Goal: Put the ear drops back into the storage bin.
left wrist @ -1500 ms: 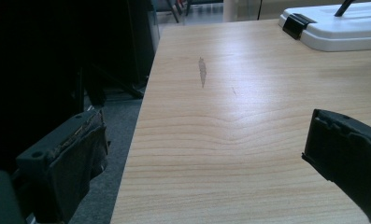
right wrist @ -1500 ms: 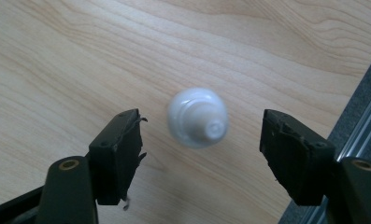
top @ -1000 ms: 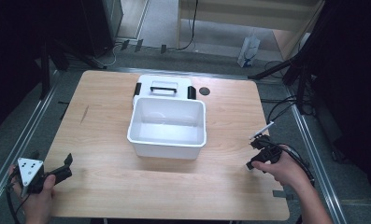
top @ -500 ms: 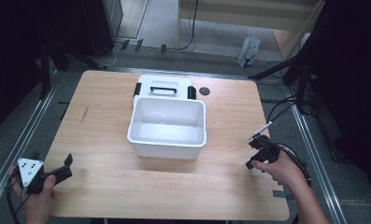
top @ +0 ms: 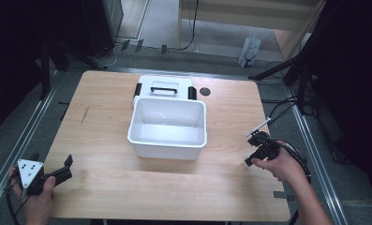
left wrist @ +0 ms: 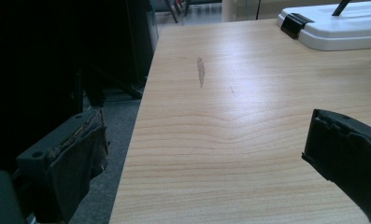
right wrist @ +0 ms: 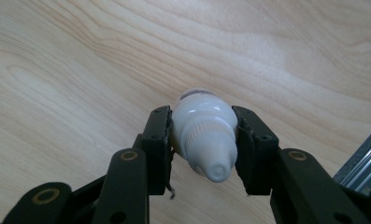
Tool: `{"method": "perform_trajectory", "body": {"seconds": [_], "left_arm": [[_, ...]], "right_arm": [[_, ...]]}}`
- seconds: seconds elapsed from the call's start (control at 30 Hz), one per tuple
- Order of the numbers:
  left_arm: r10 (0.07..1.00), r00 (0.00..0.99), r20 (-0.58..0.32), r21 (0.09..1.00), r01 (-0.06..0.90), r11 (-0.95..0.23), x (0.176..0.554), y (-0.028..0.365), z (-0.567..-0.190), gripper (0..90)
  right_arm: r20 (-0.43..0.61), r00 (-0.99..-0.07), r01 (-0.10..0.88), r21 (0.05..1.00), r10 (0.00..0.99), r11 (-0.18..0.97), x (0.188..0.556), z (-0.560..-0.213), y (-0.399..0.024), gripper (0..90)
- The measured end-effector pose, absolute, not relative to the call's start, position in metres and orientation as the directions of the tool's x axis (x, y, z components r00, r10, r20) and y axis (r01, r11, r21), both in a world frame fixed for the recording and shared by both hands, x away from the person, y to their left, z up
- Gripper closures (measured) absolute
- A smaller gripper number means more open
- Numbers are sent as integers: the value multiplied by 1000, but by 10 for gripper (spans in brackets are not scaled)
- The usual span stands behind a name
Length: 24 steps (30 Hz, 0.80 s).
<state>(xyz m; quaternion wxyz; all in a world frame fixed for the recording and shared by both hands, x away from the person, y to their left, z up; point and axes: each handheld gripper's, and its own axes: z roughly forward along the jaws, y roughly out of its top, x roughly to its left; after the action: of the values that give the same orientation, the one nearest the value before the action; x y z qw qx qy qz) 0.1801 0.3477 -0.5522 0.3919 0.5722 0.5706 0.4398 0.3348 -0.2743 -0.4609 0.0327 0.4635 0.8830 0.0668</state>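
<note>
A white open bin stands in the middle of the wooden table, with its white lid lying behind it. My right gripper is shut on a small white bottle with a ribbed cap, held just above the wood. In the high view that gripper is near the table's right edge, right of the bin. My left gripper is open at the table's front left corner; in its own view the gripper has its jaws wide apart with bare wood between them.
A dark round hole sits in the table right of the lid. Metal rails run along both sides of the table. Cables trail off the right edge. A grey smear marks the wood on the left side.
The right hand has shifted slightly, its gripper still near the right edge. The left gripper has stayed in place.
</note>
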Motion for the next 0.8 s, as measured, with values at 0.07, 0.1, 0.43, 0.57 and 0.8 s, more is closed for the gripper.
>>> {"method": "perform_trajectory", "body": {"seconds": [0.07,0.1,0.43,0.57,0.8], "left_arm": [[998,-38,56,950,308,-41,180,348,-552,3],[998,-38,55,951,308,-41,180,348,-552,3],[998,-35,53,951,307,-40,180,348,-552,2],[998,-33,51,951,307,-38,180,348,-552,3],[998,-32,45,952,305,-33,179,349,-552,2]], "right_arm": [[8,-578,807,153,816,570,335,-453,-270,611],[6,-588,799,163,809,579,336,-449,-268,611],[-12,-644,749,196,765,633,343,-404,-241,611],[-19,-661,731,207,750,650,347,-388,-229,611],[-41,-705,683,229,708,693,353,-359,-205,611]]}}
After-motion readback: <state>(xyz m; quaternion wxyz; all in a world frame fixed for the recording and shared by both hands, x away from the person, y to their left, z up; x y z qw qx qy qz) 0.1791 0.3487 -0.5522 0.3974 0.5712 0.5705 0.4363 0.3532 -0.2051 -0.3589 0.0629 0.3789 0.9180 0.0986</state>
